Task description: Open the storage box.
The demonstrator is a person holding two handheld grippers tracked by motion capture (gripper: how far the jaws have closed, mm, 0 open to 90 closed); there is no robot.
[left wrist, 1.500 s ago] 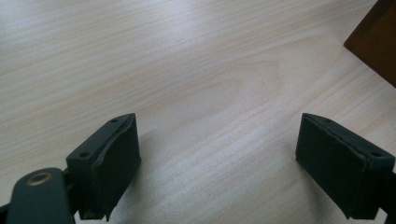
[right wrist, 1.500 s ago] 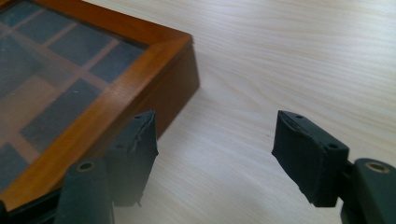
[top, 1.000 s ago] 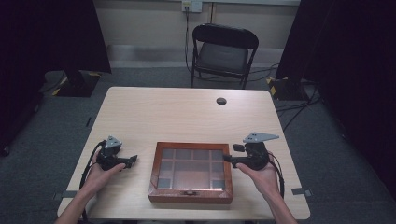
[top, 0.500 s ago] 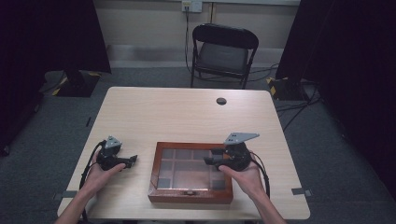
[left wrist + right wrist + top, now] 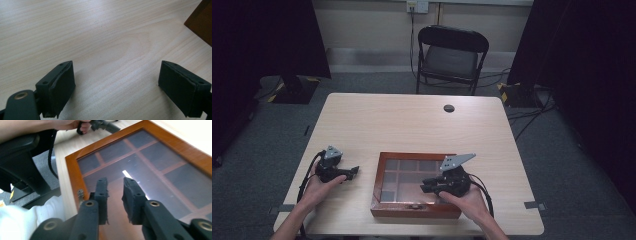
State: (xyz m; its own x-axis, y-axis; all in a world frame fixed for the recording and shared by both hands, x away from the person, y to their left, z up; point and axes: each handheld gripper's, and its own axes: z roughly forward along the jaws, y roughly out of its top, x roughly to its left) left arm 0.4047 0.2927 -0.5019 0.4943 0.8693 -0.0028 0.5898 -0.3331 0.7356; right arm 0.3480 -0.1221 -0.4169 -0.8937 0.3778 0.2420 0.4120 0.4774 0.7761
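Wooden box (image 5: 417, 186) w/ glass lid sat flat at the table's (image 5: 412, 125) near edge, approx 6 o'clock from table centre; dividers showed through the glass; small metal clasp (image 5: 80, 194) on the front wall facing the person. Right gripper (image 5: 428, 185) hovered over the lid's right half, tips aimed to 9 o'clock; its jaws had just been closing, now nearly together w/ a thin gap, nothing between them; whether the tips touched the glass I couldn't tell. Left gripper (image 5: 354, 171) rested on the table at 9 o'clock from the box, near but apart, tips toward 3 o'clock; jaws spread wide over bare wood, nothing held. Black disc (image 5: 449, 108) lay at 12 o'clock, well apart from the box; folding chair (image 5: 451, 57) stood beyond the far edge.
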